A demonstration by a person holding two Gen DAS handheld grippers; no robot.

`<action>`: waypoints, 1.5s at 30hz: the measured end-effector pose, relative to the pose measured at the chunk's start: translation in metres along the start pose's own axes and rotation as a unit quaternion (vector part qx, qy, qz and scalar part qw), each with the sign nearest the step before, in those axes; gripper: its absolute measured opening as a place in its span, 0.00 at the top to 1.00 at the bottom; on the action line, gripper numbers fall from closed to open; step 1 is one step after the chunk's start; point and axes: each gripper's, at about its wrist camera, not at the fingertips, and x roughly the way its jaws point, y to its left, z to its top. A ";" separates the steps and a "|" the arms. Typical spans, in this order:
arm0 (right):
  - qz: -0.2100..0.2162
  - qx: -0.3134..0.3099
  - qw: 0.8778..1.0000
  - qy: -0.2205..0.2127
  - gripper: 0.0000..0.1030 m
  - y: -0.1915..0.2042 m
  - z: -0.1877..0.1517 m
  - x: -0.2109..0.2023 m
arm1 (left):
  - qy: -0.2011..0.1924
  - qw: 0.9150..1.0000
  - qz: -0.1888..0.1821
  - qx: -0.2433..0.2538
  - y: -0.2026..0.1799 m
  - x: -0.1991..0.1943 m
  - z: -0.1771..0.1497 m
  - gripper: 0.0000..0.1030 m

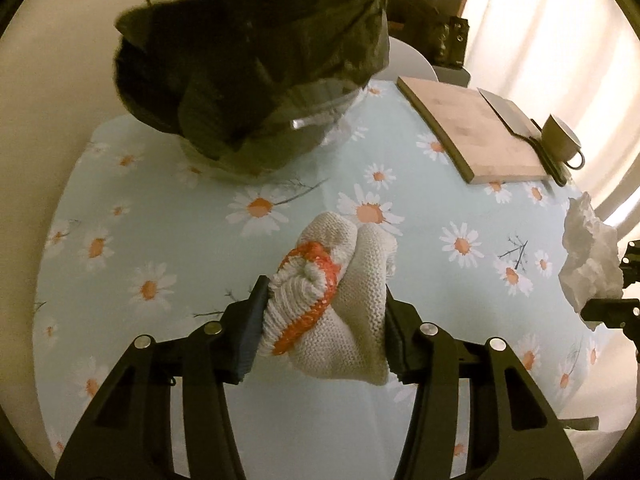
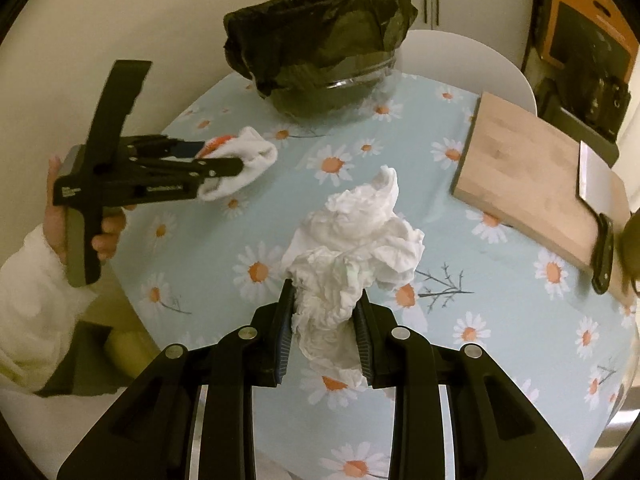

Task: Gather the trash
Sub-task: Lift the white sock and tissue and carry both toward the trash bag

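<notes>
My left gripper [image 1: 322, 312] is shut on a balled white knit glove with an orange cuff [image 1: 340, 292], held above the daisy tablecloth. The same glove [image 2: 244, 156] shows in the right wrist view at the tip of the left gripper [image 2: 224, 160], which a hand in a white sleeve holds. My right gripper [image 2: 324, 320] is shut on a crumpled white tissue wad [image 2: 352, 248], lifted off the cloth; that wad [image 1: 592, 256] also appears at the right edge of the left wrist view. A glass bowl lined with a black trash bag [image 1: 256, 80] [image 2: 324, 52] stands at the table's far side.
A wooden cutting board [image 1: 476, 128] [image 2: 532, 176] lies at the far right with a cleaver [image 2: 596, 200] on it and a small cup [image 1: 560, 140] beside it. A white chair back [image 2: 460, 56] and a boxed item [image 2: 588, 28] stand behind the table [image 1: 160, 232].
</notes>
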 end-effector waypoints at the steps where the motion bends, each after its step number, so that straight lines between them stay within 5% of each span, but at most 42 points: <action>1: 0.000 -0.003 1.000 -0.002 0.75 0.001 -0.001 0.001 | -0.004 1.000 0.005 -0.001 -0.001 -0.005 0.000 0.50; 16: 0.026 -0.017 0.998 -0.057 0.75 -0.015 0.012 -0.053 | -0.057 0.996 0.069 -0.027 -0.001 -0.079 0.018 0.50; 32: -0.003 -0.012 0.991 -0.132 0.74 -0.068 0.054 -0.104 | -0.082 0.986 0.130 -0.059 0.031 -0.130 0.069 0.50; 45: -0.018 -0.017 0.988 -0.153 0.74 -0.072 0.109 -0.103 | -0.097 0.986 0.131 -0.036 0.062 -0.148 0.116 0.50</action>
